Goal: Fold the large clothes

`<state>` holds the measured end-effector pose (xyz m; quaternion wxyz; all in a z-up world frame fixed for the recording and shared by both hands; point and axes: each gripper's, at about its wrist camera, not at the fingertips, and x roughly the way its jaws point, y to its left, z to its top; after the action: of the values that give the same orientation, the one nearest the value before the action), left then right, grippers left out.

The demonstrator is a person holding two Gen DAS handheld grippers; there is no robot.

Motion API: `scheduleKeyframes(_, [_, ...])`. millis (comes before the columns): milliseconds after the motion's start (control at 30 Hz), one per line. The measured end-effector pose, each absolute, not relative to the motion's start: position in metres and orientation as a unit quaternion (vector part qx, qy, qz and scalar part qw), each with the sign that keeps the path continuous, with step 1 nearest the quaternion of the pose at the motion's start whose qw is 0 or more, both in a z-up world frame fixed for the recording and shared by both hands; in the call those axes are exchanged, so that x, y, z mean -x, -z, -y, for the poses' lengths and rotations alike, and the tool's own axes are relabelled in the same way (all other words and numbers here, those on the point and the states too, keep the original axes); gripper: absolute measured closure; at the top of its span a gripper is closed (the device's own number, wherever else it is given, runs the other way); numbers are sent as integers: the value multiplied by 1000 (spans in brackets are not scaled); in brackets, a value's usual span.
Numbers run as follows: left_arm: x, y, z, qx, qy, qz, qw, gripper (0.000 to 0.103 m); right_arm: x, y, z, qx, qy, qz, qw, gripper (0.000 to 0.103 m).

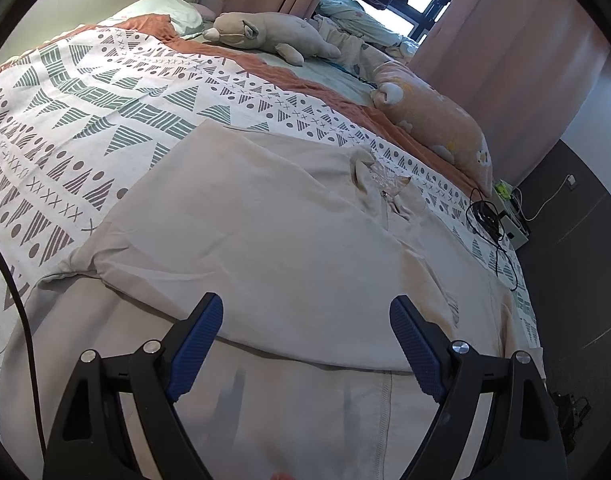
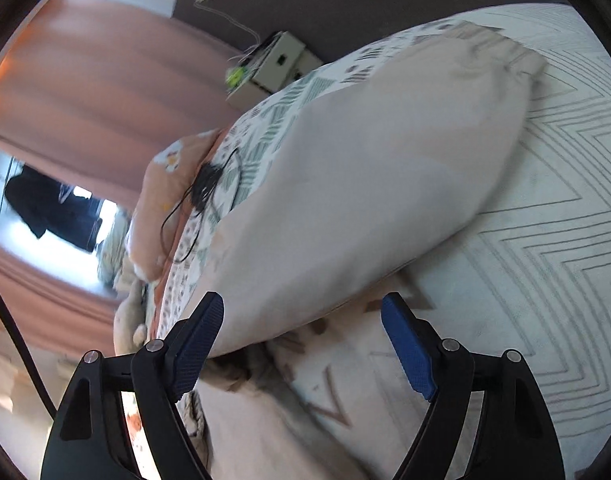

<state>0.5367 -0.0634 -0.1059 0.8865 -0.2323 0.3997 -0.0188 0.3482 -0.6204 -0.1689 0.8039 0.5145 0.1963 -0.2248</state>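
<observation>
Mid-fold; both left tongs (image 1: 305,316) and right tongs (image 2: 303,316) stood apart, empty, over beige garment (image 1: 265,232); next: regrasp an edge.

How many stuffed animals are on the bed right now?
1. A beige stuffed animal lies near the head of the bed, beside the pale green pillow. Others may be hidden in the bedding pile by the window.

Plush toy (image 1: 261,36), pillow (image 1: 445,120), tangled cable (image 1: 487,216)
</observation>
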Motion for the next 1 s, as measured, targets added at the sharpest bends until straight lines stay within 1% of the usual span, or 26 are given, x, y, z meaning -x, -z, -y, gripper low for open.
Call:
scheduleKeyframes(100, [-537,106,64,232,15,-401,886,16,-346,179,625,-519,253,-190,794,24])
scheduleKeyframes(133, [-537,106,65,232,15,-401,886,16,-347,183,627,-524,258,-187,790,31])
scheduleKeyframes(200, [-537,106,66,230,13,-400,887,16,-349,186,630,-529,266,-178,786,38])
scheduleKeyframes(267, [-538,107,68,228,13,-402,887,16,-349,187,626,-531,273,-169,784,43])
scheduleKeyframes(300, [-539,107,69,226,14,-403,887,16,-350,187,628,-529,279,-167,784,48])
scheduleKeyframes(333, [-539,108,69,224,15,-404,887,16,-353,190,623,-522,286,-167,786,61])
scheduleKeyframes(367, [-539,108,69,223,15,-404,887,16,-354,190,622,-514,293,-170,788,71])
scheduleKeyframes(400, [-539,108,69,224,16,-405,887,16,-352,191,618,-510,295,-171,790,95])
scheduleKeyframes(433, [-539,107,68,226,16,-404,886,16,-354,193,616,-513,290,-167,790,100])
scheduleKeyframes(533, [-538,106,64,235,17,-401,885,16,-352,190,609,-512,281,-149,798,101])
scheduleKeyframes(700, [-535,104,58,247,21,-398,883,16,-351,150,577,-474,250,-111,837,102])
scheduleKeyframes(1000, [-532,99,50,276,37,-391,877,16,-369,83,491,-419,141,-83,893,102])
